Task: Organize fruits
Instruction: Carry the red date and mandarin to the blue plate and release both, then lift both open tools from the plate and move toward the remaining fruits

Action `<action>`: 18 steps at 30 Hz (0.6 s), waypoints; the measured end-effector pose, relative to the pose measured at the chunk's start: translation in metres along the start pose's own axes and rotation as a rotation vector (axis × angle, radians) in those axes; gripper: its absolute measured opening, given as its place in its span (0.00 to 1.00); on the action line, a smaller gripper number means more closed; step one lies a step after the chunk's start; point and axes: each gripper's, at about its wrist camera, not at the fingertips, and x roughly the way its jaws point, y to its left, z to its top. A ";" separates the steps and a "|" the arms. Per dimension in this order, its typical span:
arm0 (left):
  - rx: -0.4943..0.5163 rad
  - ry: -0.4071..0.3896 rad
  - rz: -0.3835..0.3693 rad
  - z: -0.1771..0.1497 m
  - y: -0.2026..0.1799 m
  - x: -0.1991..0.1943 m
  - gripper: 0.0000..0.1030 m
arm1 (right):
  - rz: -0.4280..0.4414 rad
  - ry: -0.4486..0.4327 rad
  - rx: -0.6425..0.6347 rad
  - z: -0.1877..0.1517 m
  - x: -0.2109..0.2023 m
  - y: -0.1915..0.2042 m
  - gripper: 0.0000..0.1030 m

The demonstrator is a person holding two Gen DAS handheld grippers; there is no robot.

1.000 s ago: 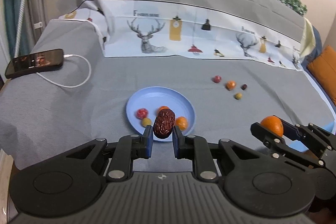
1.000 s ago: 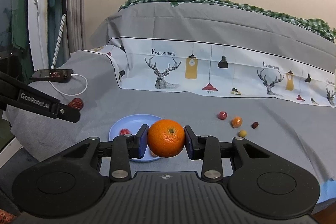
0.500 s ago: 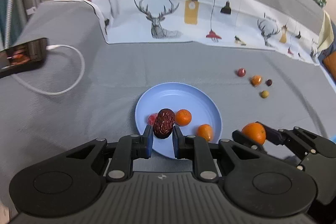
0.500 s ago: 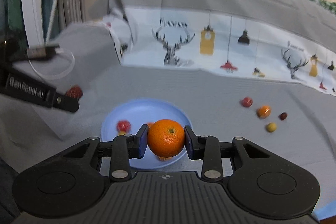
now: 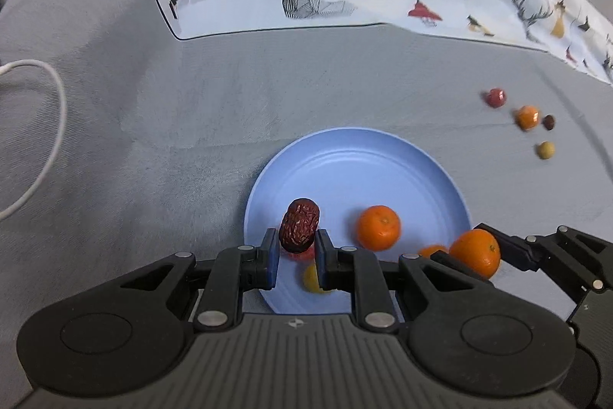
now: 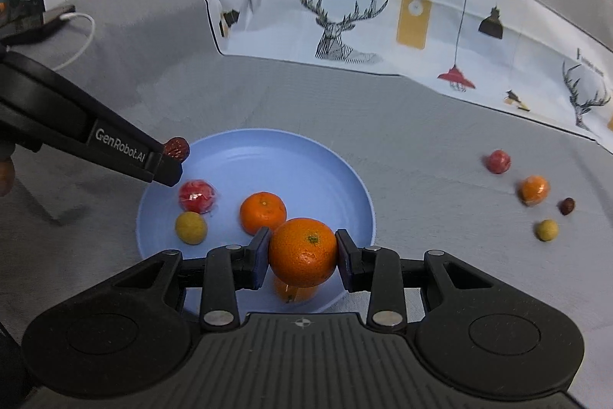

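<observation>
My left gripper (image 5: 295,257) is shut on a dark red date (image 5: 299,225), held just above the near left of the blue plate (image 5: 367,156). My right gripper (image 6: 302,257) is shut on a mandarin (image 6: 302,252), held over the plate's (image 6: 325,163) near edge. The plate holds a mandarin (image 6: 263,211), a red wrapped fruit (image 6: 196,195), a small yellow fruit (image 6: 190,227) and another orange fruit partly hidden under the held mandarin. The left gripper and date (image 6: 177,148) show in the right wrist view; the right gripper and mandarin (image 5: 475,252) show in the left wrist view.
Several small loose fruits lie on the grey cloth to the right of the plate: a red one (image 6: 498,161), an orange one (image 6: 533,189), a dark one (image 6: 567,206) and a yellow one (image 6: 546,230). A white cable (image 5: 46,140) loops at the left. A printed fabric rises behind.
Both grippers have moved forward and down toward the plate, each still holding its fruit. The plate now looks larger and closer in both views.
</observation>
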 end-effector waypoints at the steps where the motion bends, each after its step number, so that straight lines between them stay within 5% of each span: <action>1: 0.008 0.000 -0.004 0.002 0.000 0.004 0.21 | 0.004 0.005 0.000 0.002 0.005 0.000 0.37; 2: 0.016 -0.003 -0.017 0.005 -0.001 0.006 0.33 | 0.012 0.013 -0.003 0.004 0.010 -0.001 0.37; 3: 0.024 -0.002 -0.029 0.007 -0.001 0.008 0.62 | 0.013 0.016 -0.005 0.007 0.013 -0.001 0.38; 5: 0.022 -0.029 -0.003 0.010 -0.003 0.004 0.96 | 0.013 0.015 -0.006 0.012 0.013 -0.002 0.57; 8: 0.029 -0.082 0.030 0.008 -0.004 -0.014 1.00 | -0.002 0.006 0.013 0.016 -0.003 -0.006 0.84; 18: -0.044 -0.001 0.041 -0.059 0.004 -0.100 1.00 | 0.050 0.029 0.057 -0.030 -0.118 0.002 0.97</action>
